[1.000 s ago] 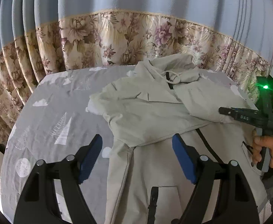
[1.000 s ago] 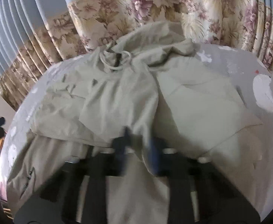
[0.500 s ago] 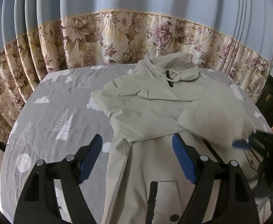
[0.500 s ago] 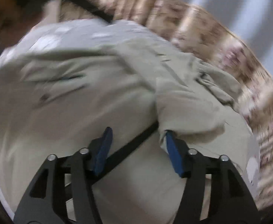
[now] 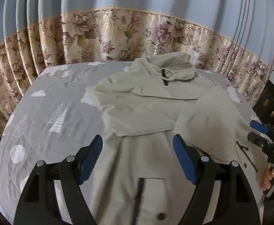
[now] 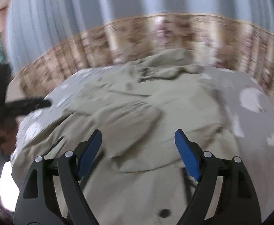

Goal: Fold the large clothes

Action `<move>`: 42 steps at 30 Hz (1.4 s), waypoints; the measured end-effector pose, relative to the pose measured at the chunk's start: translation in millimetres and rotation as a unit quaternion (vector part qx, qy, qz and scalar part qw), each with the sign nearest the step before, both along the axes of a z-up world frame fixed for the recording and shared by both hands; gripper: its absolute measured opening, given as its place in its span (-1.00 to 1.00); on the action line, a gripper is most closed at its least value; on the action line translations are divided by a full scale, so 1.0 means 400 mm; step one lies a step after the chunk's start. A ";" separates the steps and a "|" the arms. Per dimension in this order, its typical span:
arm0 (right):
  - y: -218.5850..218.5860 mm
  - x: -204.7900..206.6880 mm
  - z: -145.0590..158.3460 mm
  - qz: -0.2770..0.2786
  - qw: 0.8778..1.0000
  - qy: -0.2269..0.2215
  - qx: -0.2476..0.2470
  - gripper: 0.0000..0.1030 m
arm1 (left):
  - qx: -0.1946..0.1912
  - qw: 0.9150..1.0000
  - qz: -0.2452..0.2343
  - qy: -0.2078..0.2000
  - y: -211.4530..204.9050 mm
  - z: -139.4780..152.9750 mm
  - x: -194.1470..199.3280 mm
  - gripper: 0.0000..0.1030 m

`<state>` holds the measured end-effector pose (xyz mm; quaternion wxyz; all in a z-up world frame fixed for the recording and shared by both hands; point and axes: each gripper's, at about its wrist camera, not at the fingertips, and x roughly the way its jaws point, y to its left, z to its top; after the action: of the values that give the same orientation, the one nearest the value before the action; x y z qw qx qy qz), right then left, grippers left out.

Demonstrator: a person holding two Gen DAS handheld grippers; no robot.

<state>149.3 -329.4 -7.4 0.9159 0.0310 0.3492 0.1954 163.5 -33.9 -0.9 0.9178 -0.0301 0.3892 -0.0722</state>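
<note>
A pale beige hooded jacket (image 5: pixel 146 108) lies spread on the grey bed, hood toward the curtain, both sleeves folded across its chest. My left gripper (image 5: pixel 137 153) is open and empty, hovering above the jacket's lower front near the zip. My right gripper (image 6: pixel 137 150) is open and empty above the jacket (image 6: pixel 137 116); that view is blurred by motion. It also shows at the right edge of the left wrist view (image 5: pixel 262 133), beside the jacket's right side.
A grey bedsheet (image 5: pixel 48 116) with white cloud and tree prints covers the bed. A floral and blue curtain (image 5: pixel 118 37) hangs behind it. A dark appliance (image 5: pixel 271 101) stands at the far right. The left gripper shows blurred at the left in the right wrist view (image 6: pixel 20 105).
My right gripper let go of the right sleeve, which now lies folded over the chest, opened, and drew back toward the jacket's lower right. My left gripper stayed open and nearly still.
</note>
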 end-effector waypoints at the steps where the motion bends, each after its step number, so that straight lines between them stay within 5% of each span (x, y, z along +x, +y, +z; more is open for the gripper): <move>1: -0.024 0.004 -0.003 -0.023 1.000 0.000 0.001 0.57 | 0.000 1.000 -0.001 0.002 -0.023 0.003 0.003 0.51; 10: -0.244 -0.016 0.002 -0.163 0.987 -0.007 0.007 0.60 | 0.051 0.997 -0.048 -0.012 -0.372 -0.009 0.052 0.67; 19: -0.319 -0.051 0.011 -0.168 0.986 -0.009 0.004 0.70 | 0.097 0.993 -0.036 0.054 -0.496 -0.148 0.197 0.65; 20: -0.314 -0.050 0.008 -0.165 0.986 -0.007 0.003 0.70 | 0.103 0.992 -0.038 0.060 -0.499 -0.167 0.208 0.61; 22: -0.303 -0.050 0.001 -0.157 0.988 -0.003 0.003 0.70 | 0.092 0.993 -0.042 0.067 -0.486 -0.183 0.219 -0.11; 25: -0.268 -0.047 -0.007 -0.142 0.990 -0.002 -0.006 0.70 | 0.066 0.997 -0.033 0.037 -0.434 -0.144 0.206 -0.60; 32: -0.194 -0.025 -0.002 -0.114 0.993 -0.007 -0.015 0.71 | -0.040 0.995 0.027 -0.085 -0.177 0.015 0.091 -0.66; 35: -0.162 -0.002 -0.006 -0.101 0.994 -0.004 -0.029 0.73 | -0.090 0.994 0.041 -0.045 -0.053 -0.026 0.038 -0.54; 37: -0.144 0.015 -0.010 -0.096 0.995 0.000 -0.034 0.73 | -0.096 0.993 0.056 -0.033 -0.002 -0.060 -0.016 -0.07; 42: -0.088 0.063 -0.008 -0.078 0.996 0.001 -0.053 0.73 | -0.126 0.988 0.090 -0.016 0.105 -0.110 -0.147 0.51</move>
<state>174.3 -364.6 -10.6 0.9285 0.0095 0.3562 0.1042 104.8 8.2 -44.9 0.9155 -0.1796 0.3580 -0.0383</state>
